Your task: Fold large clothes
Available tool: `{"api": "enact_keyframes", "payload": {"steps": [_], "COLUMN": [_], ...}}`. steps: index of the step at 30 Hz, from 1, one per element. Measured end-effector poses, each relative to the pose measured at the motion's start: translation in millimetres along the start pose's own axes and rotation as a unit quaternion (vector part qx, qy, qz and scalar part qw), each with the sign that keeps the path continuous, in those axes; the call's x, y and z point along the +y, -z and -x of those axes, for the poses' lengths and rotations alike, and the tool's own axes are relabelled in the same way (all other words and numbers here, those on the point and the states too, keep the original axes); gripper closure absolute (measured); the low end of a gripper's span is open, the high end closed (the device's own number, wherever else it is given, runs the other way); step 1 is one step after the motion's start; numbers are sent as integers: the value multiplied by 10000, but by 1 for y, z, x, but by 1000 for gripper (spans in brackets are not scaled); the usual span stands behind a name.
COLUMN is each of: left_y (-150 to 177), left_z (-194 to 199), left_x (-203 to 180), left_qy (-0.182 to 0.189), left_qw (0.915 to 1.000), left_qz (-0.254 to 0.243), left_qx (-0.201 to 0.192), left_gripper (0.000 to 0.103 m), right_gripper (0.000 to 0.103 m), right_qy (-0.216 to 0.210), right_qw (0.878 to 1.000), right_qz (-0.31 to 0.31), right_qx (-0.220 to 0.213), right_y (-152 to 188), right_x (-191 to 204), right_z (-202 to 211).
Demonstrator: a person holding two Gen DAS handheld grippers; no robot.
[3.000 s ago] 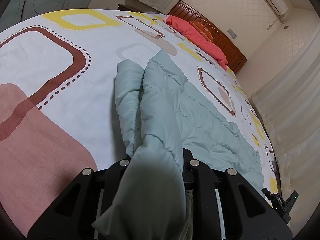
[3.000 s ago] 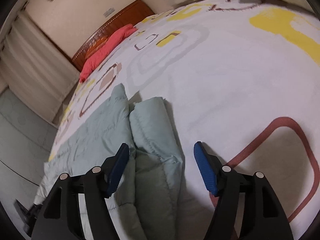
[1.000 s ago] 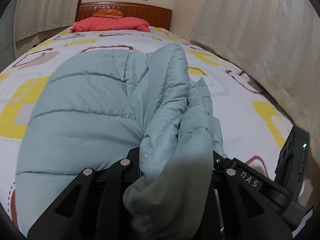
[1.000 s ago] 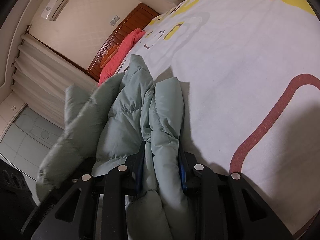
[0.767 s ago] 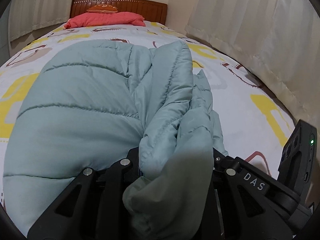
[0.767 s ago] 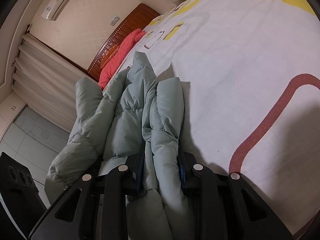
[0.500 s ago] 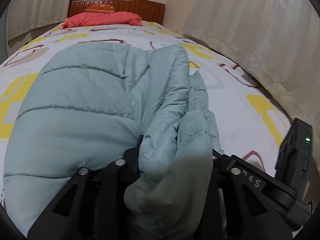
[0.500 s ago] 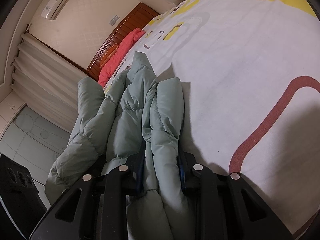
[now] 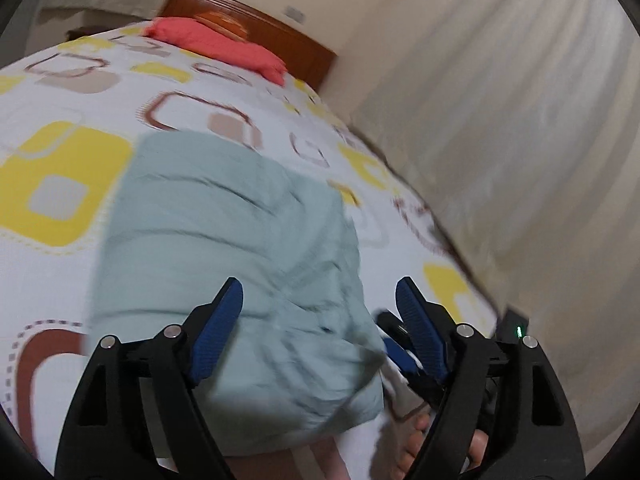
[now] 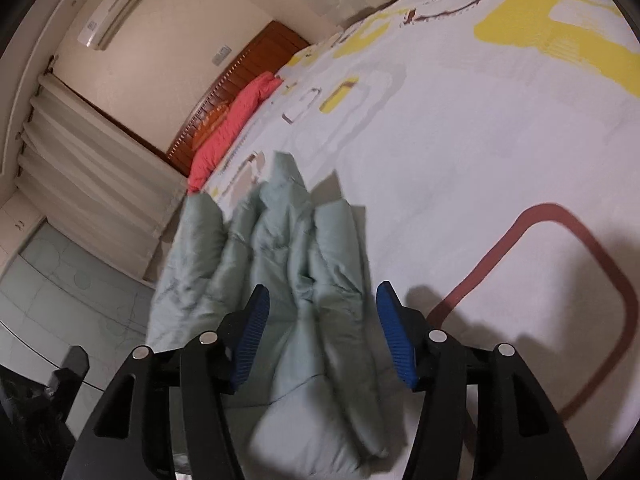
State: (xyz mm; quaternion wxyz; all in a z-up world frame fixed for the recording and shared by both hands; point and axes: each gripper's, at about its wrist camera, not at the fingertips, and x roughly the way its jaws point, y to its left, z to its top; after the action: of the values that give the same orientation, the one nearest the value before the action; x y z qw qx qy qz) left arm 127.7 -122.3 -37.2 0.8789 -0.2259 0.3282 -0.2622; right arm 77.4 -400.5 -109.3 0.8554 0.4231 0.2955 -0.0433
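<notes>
- Here, going left to right in the left wrist view, the bedsheet [image 9: 60, 280] shows first, white with yellow and brown rounded squares.
- Next, the pale green puffy jacket [image 9: 240, 240] lies folded on the sheet, its near end bunched up in front of the camera.
- The left gripper [image 9: 320, 304] hangs over that near end with its jaws spreading apart; the jacket sits between and below the blue pads [image 9: 218, 320], which do not press on it.
- Far back, a red pillow [image 9: 224, 46] lies against a wooden headboard [image 9: 288, 46].
- To the right, cream curtains [image 9: 520, 140] hang beside the bed, and part of the other gripper shows at the lower right; bare toes [image 9: 416, 444] of the person show at the bottom, blurred.

- Then, in the right wrist view, a wall air conditioner [image 10: 120, 4] sits at the upper left, above curtains.
- The pillow [image 10: 232, 120] and headboard [image 10: 248, 68] run diagonally beneath it.
- In the middle the jacket [image 10: 280, 260] lies in rumpled ridges by the edge of the bed.
- The right gripper [image 10: 322, 308] has its jaws widening too; the jacket lies between the pads [image 10: 394, 340] without being pinched.
- Rightmost, the open sheet [image 10: 480, 160] spreads out, with a brown loop printed on it.
</notes>
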Motion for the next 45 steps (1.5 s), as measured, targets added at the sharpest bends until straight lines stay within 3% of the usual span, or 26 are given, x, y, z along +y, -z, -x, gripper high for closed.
{"api": "enact_keyframes", "payload": {"steps": [6,12,16,19,20,27,31,35,40,45], "left_y": [-9,13,19,22,21,10,14,24,30,30], "left_z": [28,30,21,18,19,16,-6,-36,-55,-53], "left_x": [74,114,116,113,111,89,79,76,81,82], "left_qy": [-295,-335,-289,-232,-205,-88,-173,-741,-1078,-949], "left_qw": [9890,9723,9725,9728,9736,9819,9845,9861,9857,9869], "left_qz": [1418,2309,2313,2305,2271,1888,1743,1387,1088,1097], "left_qx": [-311,-129,-1,60,49,-92,114,538,698,705], "left_gripper": [23,23,23,23,23,19,19,22,26,27], "right_gripper": [47,37,35,83,89,92,92,92,93,90], "right_qy": [-506,-846,-668,-442,-451,-500,-302,-200,-305,-359], "right_qw": [9986,9954,9940,9909,9908,9943,9966,9981,9972,9967], "right_qz": [105,286,535,709,715,933,728,258,-8,-29], "right_qx": [120,344,681,1053,1056,158,233,517,676,733], "right_y": [13,32,43,49,49,28,34,41,46,45], "right_x": [33,66,78,79,78,72,41,4,-18,-18], "right_z": [17,18,1,-15,-15,32,31,13,-6,-4]}}
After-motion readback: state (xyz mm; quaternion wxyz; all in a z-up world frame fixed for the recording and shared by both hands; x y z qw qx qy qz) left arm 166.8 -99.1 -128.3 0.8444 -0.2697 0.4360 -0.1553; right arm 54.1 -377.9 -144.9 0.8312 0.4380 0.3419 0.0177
